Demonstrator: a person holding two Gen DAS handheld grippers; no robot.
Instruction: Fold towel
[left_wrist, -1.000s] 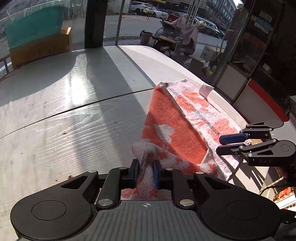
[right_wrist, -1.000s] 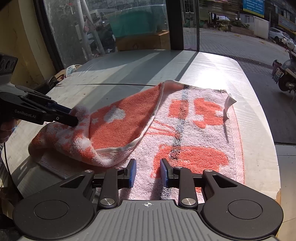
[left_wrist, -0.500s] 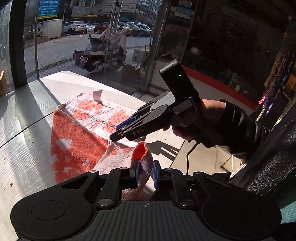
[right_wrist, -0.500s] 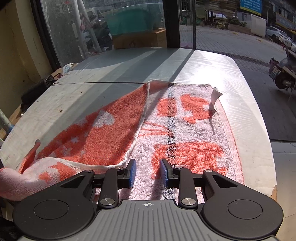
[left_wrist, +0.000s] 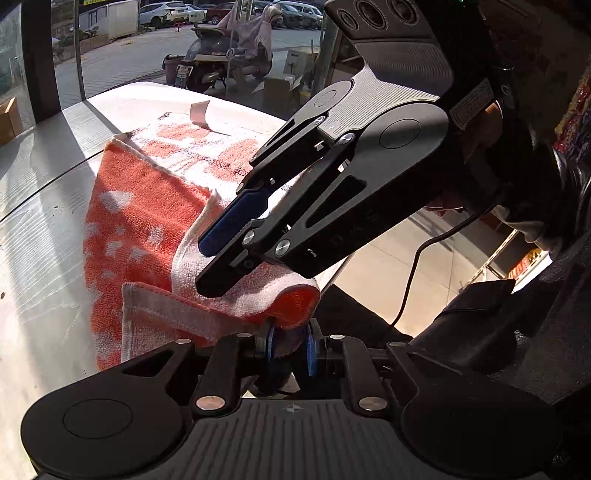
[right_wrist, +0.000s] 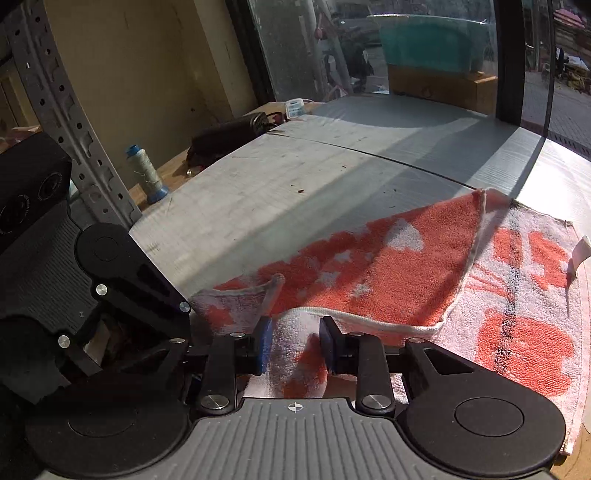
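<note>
An orange-and-white patterned towel (left_wrist: 147, 221) lies partly folded on the white table (left_wrist: 44, 206), its orange side turned up over the white side. My left gripper (left_wrist: 290, 345) is shut on a bunched corner of the towel at the table's near edge. My right gripper (right_wrist: 295, 345) is open, its jaws straddling a fold of the same towel (right_wrist: 406, 280) right beside the left gripper's hold. In the left wrist view the right gripper (left_wrist: 229, 254) comes in from the right, its fingers resting on the towel just above my left fingers.
A thread spool (right_wrist: 144, 170) and a dark pouch (right_wrist: 229, 131) sit on a wooden bench left of the table. A metal rack upright (right_wrist: 62, 110) stands at the left. A cardboard box (right_wrist: 439, 86) is beyond the table. The table's right edge (right_wrist: 585, 387) drops off beside the towel.
My left gripper has carried the towel corner toward the near right edge. My right gripper has swung left and come down over the towel beside it, jaws wider apart.
</note>
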